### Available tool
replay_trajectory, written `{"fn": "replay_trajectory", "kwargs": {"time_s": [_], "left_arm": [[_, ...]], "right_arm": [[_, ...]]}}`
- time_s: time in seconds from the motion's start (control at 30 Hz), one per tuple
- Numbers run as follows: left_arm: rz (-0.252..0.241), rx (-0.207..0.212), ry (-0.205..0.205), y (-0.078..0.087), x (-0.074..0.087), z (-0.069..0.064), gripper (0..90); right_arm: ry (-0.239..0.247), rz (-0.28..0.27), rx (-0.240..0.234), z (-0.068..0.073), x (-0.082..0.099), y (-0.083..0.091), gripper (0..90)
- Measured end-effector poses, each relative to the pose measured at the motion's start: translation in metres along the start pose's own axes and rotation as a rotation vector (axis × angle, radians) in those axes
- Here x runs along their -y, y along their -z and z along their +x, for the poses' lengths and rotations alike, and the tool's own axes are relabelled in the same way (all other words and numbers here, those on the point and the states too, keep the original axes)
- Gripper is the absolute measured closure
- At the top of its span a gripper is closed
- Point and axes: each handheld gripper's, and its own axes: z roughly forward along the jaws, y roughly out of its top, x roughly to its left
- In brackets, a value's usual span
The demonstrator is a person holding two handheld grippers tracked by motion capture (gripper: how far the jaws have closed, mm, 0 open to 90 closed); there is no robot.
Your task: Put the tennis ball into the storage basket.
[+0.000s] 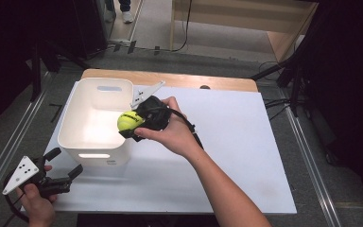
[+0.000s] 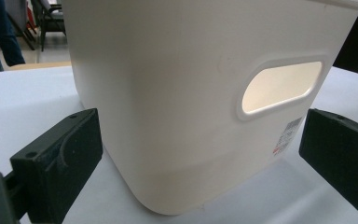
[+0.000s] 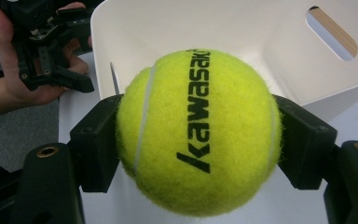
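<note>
From the high view I have the right tool (image 1: 128,126) clamped on a yellow tennis ball (image 1: 130,121), held at the right rim of the white bin (image 1: 78,118), left of centre in the frame. My right hand (image 1: 172,132) wraps the tool body, so most of it is hidden; I see little more than the grey plate and the dark jaw ends. The right gripper view settles the grip: both black pads press the ball (image 3: 200,133) at its sides, and the ball blocks much of the bin (image 3: 261,42) behind it. Whether the ball sits over the bin's inside or just at its edge I can't quite say.

The left tool (image 1: 68,163) rests low at the lower left of the frame, jaws spread wide, nothing between them. In the left gripper view the bin wall (image 2: 177,93) stands close ahead, its top and right side cut off by the frame. The white desk (image 1: 236,142) carries the bin.
</note>
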Motion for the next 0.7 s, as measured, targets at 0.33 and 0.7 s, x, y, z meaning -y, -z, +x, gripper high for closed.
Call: {"fn": "replay_trajectory", "kwargs": {"time_s": [0.33,0.7], "left_arm": [[-0.006,0.001,0.007,0.0,0.0,0.0,0.0],[-0.001,0.001,0.005,0.0,0.0,0.0,0.0]], "right_arm": [[0.01,-0.002,-0.005,0.0,-0.005,-0.004,24.2],[0.014,0.003,-0.01,0.002,-0.012,-0.009,24.2]]}}
